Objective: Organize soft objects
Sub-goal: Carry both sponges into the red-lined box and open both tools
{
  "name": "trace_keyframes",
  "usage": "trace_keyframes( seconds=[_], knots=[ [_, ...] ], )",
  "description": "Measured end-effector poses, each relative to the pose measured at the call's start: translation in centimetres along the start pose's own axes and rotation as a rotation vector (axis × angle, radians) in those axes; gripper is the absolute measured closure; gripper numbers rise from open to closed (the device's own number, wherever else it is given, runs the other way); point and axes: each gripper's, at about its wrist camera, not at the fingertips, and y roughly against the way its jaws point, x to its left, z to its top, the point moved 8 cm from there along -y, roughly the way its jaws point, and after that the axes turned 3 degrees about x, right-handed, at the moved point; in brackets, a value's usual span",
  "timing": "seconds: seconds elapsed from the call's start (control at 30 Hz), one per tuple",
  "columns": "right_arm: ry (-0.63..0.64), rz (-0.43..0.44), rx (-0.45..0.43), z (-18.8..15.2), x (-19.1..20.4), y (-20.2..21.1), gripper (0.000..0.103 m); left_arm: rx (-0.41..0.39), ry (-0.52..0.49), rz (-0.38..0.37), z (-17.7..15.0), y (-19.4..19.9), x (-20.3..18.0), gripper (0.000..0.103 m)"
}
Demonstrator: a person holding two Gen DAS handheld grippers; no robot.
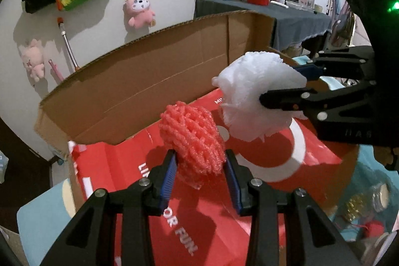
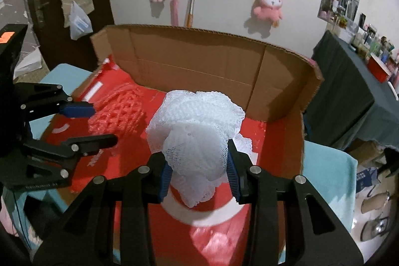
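Together, left claw (image 1: 200,163) gripping pink mesh (image 1: 192,138); right claw (image 2: 199,166) gripping white mesh (image 2: 194,131).

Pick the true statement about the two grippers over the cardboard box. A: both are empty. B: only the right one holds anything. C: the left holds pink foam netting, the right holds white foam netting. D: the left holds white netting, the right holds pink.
C: the left gripper is clamped on the pink foam netting, and the right gripper is clamped on the white foam netting, both above the cardboard box.
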Motion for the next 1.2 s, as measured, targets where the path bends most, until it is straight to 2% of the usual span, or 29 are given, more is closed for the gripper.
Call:
trace_keyframes(
  seconds=[0.13,0.3,0.53,1.03,1.2],
  knots=[
    [-0.028,-0.003,0.049,0.8,-0.7,-2.4,0.067,0.027,0.009,0.013,0.7,-1.7,0.8,0.062],
    [-0.079,-0.008,0.096,1.7,-2.0,-5.0,0.066,0.049,0.036,-0.008,0.9,-3.8,1.1,0.061],
    [-0.129,-0.007,0.155,1.3,-3.0,-7.9,0.064,0.056,0.058,-0.015,0.7,-5.1,1.2,0.059],
    [-0.133,-0.017,0.147,1.1,-3.5,-8.1,0.057,0.067,0.053,-0.007,1.0,-5.3,0.7,0.054],
    [-0.139,-0.022,0.147,1.0,-3.4,-7.9,0.052,0.054,0.067,-0.005,1.1,-4.7,1.0,0.043]
  ],
)
